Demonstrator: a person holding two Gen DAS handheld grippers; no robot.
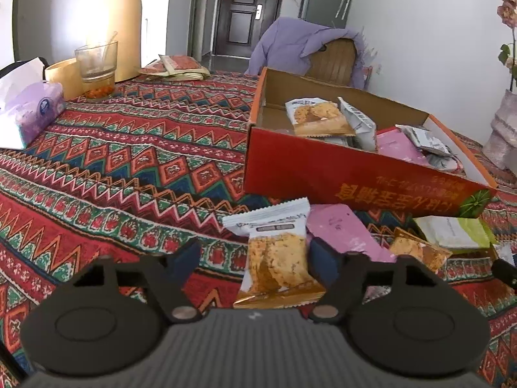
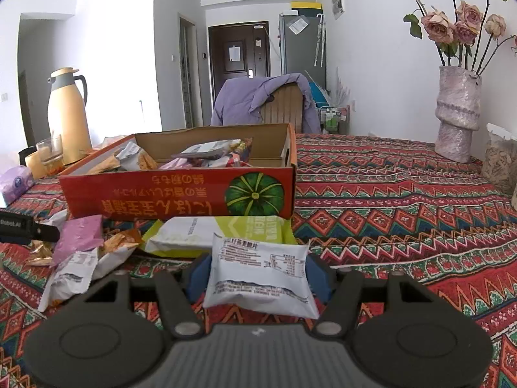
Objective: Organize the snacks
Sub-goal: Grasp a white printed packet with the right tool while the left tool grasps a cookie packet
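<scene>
A red cardboard box (image 1: 355,174) sits on the patterned tablecloth and holds several snack packets; it also shows in the right wrist view (image 2: 181,194). In front of it lie loose packets: a pink one (image 1: 342,229), a green-white one (image 1: 452,231) and others. My left gripper (image 1: 255,260) is open around a cracker packet (image 1: 278,255), which touches the right finger and stands clear of the left one. My right gripper (image 2: 258,274) is shut on a white snack packet (image 2: 258,271), held just above the cloth, in front of the green-white packet (image 2: 219,234).
A yellow thermos (image 1: 119,19), a glass (image 1: 97,64), a tissue pack (image 1: 29,113) and flat packets (image 1: 177,68) stand at the far left. A chair with a purple jacket (image 1: 310,48) is behind the box. A vase of flowers (image 2: 457,113) and a jar (image 2: 499,161) stand at the right.
</scene>
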